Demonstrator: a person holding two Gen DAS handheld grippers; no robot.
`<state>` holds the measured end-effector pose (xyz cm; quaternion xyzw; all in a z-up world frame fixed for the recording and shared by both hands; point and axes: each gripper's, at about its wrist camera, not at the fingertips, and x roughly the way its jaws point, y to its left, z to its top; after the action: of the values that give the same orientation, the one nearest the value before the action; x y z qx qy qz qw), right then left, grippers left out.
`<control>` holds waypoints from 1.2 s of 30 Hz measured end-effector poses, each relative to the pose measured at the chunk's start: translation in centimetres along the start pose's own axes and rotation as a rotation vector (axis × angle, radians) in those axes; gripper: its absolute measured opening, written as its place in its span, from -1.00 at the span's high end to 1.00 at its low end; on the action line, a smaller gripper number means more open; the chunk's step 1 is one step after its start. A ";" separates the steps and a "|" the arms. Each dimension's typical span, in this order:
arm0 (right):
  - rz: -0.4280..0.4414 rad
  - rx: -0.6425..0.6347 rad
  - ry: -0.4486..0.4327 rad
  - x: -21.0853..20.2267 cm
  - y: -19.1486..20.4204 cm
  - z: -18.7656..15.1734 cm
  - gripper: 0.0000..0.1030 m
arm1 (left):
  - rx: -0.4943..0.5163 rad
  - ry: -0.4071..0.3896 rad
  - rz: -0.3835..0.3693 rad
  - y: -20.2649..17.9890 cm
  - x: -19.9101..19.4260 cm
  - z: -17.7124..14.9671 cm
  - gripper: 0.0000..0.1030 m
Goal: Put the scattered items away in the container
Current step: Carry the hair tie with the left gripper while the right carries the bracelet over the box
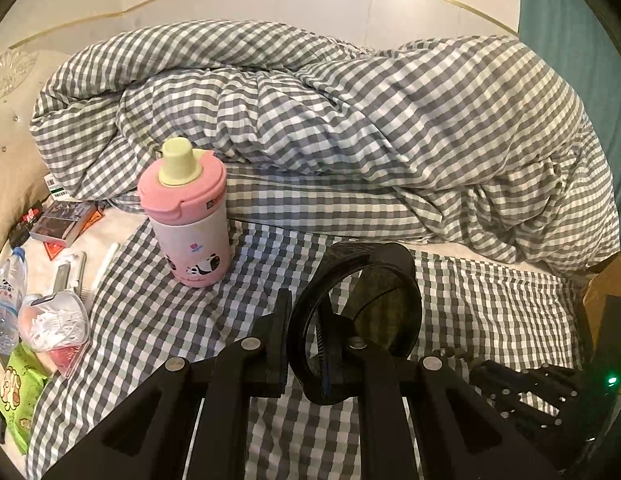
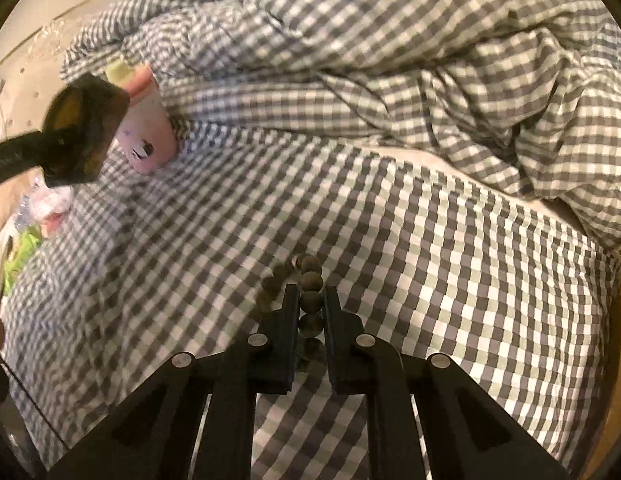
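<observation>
Left hand-held gripper is clamped on the dark goggles; right hand-held gripper pinches the bead bracelet. Lift slowly off the bed so the beads don't slip.

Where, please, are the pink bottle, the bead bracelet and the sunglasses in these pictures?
Pink bottle (image 1: 194,236): left wrist view, on its pale body.
Bead bracelet (image 2: 311,301): right wrist view, bead between the fingers.
Sunglasses (image 1: 380,300): left wrist view, on the dark lens.
</observation>
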<state>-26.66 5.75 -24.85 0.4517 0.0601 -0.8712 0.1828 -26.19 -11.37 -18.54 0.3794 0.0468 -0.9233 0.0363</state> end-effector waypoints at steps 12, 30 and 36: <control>-0.002 0.021 -0.085 -5.8 0.6 -0.2 0.78 | -0.007 -0.049 -0.003 -0.2 -4.2 0.2 0.78; -0.036 0.007 -0.272 -19.3 0.8 -1.9 0.79 | 0.021 -0.167 -0.026 -1.8 -15.6 -1.4 0.78; -0.048 0.004 -0.327 -23.6 0.6 -3.0 0.79 | 0.037 -0.201 -0.032 -2.6 -19.1 -2.5 0.78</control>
<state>-11.73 12.22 -7.53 0.3028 0.0387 -0.9372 0.1684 -11.16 -7.93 -6.66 0.2846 0.0318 -0.9579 0.0191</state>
